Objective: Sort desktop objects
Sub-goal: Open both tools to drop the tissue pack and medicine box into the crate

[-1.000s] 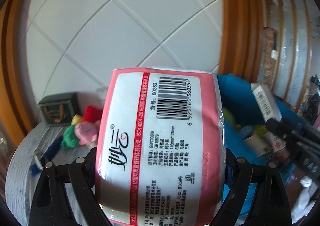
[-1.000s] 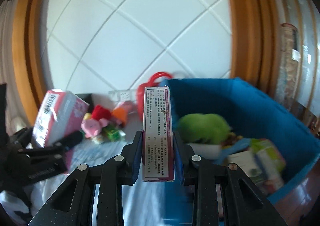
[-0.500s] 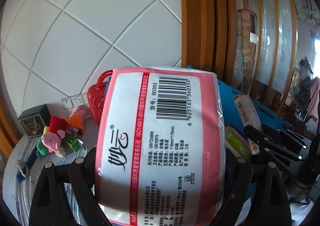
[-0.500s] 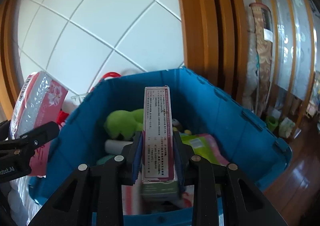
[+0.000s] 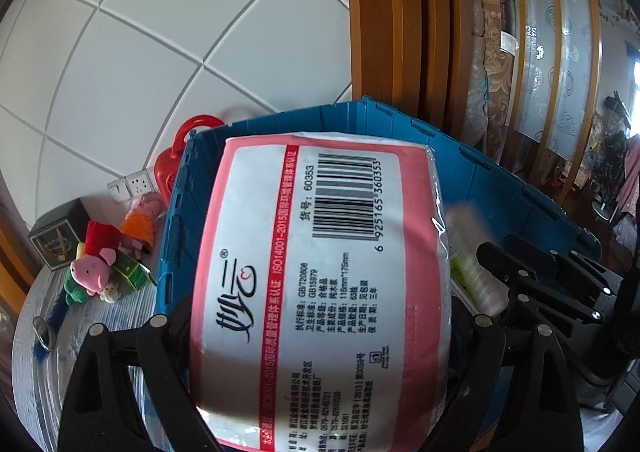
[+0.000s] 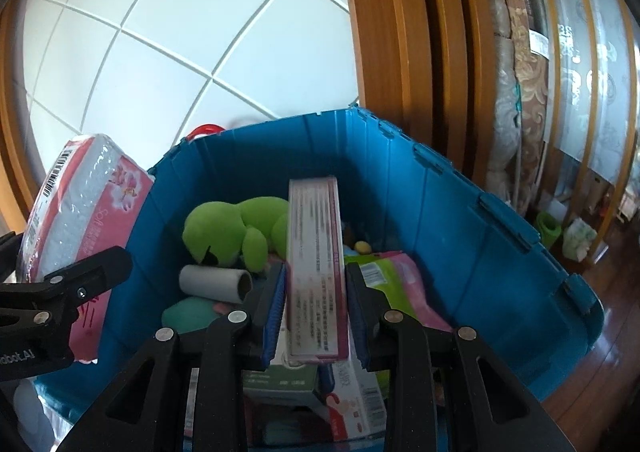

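Note:
My left gripper is shut on a pink and white tissue pack, held over the left rim of the blue bin. The same pack shows at the left of the right wrist view. My right gripper hangs over the inside of the blue bin. Its jaws are opening. A narrow pink-edged box stands upright between them, blurred, with a thin gap showing beside each pad.
The bin holds a green plush, a cardboard tube and several packets. Left of it, on the grey table, lie pig plush toys, a red case and a dark small box. A wooden frame rises behind.
Both grippers have swung right, from the table side to above the blue bin. The right jaws have parted from the narrow box, which now looks blurred. The left grip is unchanged.

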Motion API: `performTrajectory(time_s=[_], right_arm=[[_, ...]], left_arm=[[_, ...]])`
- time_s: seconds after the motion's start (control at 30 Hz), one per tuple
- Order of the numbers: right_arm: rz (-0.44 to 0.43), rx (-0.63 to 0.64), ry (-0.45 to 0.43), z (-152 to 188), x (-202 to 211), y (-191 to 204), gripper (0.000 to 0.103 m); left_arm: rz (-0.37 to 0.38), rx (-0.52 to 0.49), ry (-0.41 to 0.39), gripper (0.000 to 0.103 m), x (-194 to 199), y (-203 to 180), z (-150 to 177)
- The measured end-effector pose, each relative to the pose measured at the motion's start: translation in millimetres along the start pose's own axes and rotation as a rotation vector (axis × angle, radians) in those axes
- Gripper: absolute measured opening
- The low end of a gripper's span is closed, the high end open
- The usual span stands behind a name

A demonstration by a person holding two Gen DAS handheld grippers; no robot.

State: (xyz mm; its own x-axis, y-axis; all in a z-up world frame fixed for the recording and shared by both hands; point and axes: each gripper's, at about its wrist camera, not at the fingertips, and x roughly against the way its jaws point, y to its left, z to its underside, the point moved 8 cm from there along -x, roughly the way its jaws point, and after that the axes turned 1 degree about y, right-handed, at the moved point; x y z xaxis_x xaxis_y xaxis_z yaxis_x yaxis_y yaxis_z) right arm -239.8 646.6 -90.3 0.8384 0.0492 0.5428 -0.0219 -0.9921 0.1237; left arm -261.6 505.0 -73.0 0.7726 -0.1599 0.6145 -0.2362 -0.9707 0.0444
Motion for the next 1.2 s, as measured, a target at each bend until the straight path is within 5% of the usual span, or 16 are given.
performTrajectory(time_s=[0.13,0.33,0.43,0.63,1.2], right_arm=[[-0.005,-0.007,-0.011,-3.3,3.7,-3.8,0.051],[-0.016,-0.014,-0.032,-5.5,13.2,-8.4,0.06],[-0.016,-0.009,-0.039,-6.6,17.2,-8.5,0.077],[0.016,-0.021,-0.049,-6.2,24.4,-17.9,0.094],[0.015,-0.03,-0.068,-9.8,31.2,-19.4,0.097]], left_arm=[[0.008,0.002,0.002,0.091,1.5,-0.6,1.1],[0.003,-0.013,-0.003,0.092,0.0,-5.2,-0.8],[0.002,-0.022,0.013,0.092,-4.3,-8.6,0.4],[-0.018,-0.024,0.021,0.092,-4.9,-6.6,1.5],[0.014,0.004,0.033,0.092,-3.6,-5.0,3.7]])
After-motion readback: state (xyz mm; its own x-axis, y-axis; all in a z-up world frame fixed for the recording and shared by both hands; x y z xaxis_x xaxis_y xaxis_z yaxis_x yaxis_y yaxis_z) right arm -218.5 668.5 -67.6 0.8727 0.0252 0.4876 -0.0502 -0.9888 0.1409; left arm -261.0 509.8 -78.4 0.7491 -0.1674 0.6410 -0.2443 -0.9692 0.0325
